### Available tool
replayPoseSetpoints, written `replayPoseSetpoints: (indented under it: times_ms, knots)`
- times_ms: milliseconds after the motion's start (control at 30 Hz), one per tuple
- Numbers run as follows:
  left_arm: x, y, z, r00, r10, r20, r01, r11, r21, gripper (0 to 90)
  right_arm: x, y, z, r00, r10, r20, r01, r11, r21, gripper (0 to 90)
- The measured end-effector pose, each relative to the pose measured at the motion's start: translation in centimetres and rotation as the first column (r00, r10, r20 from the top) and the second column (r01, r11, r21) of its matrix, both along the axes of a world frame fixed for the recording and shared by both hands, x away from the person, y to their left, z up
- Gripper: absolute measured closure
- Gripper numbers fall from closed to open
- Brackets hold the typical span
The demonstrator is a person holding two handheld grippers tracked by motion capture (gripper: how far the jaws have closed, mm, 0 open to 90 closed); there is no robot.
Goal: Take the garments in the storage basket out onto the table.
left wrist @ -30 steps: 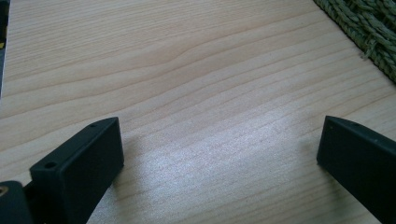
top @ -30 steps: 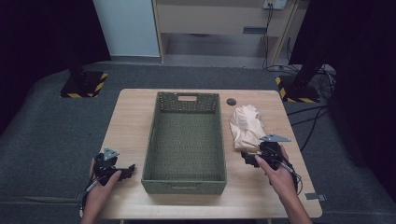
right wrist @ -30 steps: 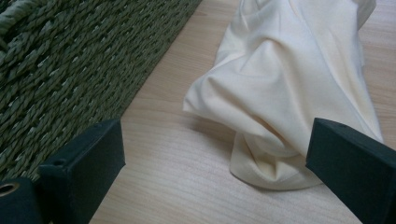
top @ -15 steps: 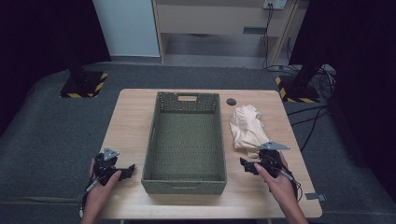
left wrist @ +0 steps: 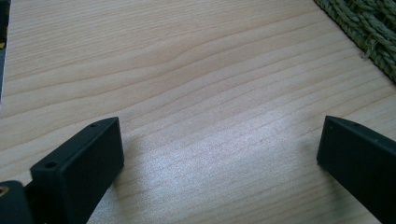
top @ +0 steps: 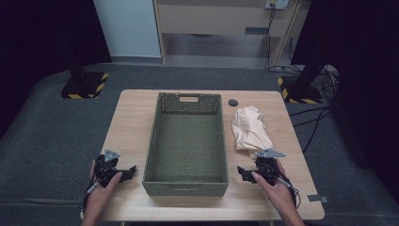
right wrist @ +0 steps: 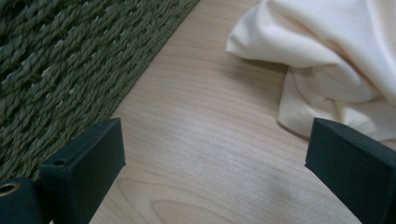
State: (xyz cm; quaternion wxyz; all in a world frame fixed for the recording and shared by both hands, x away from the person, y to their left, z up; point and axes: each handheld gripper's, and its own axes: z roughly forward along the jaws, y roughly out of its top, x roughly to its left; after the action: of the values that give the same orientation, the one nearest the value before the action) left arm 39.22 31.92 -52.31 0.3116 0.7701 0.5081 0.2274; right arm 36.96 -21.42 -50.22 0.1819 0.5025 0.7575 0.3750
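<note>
We see the green woven basket (top: 187, 136) mid-table, long axis running away from us, handle slot at the far end, cream cloth (top: 250, 127) bunched just right of it, left gripper (top: 123, 172) and right gripper (top: 244, 171) flanking its near corners, both with jaws wide apart over bare wooden table (top: 131, 113).

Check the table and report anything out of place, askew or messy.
Only the cream cloth stands out: it lies crumpled in a heap on the table, right of the green woven basket, not folded or inside it. The basket sits square and empty. Nothing looks spilled or damaged.
</note>
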Motion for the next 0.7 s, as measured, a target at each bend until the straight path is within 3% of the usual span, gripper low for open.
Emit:
replayPoseSetpoints:
  times_ms: [700]
  knots:
    - [0.0, 0.0, 0.0, 1.0, 0.001, 0.001, -0.001, 1.0, -0.001, 0.0, -0.4, 0.6, -1.5, 0.9993, 0.02, -0.031, -0.02, 1.0, -0.012, 4.8]
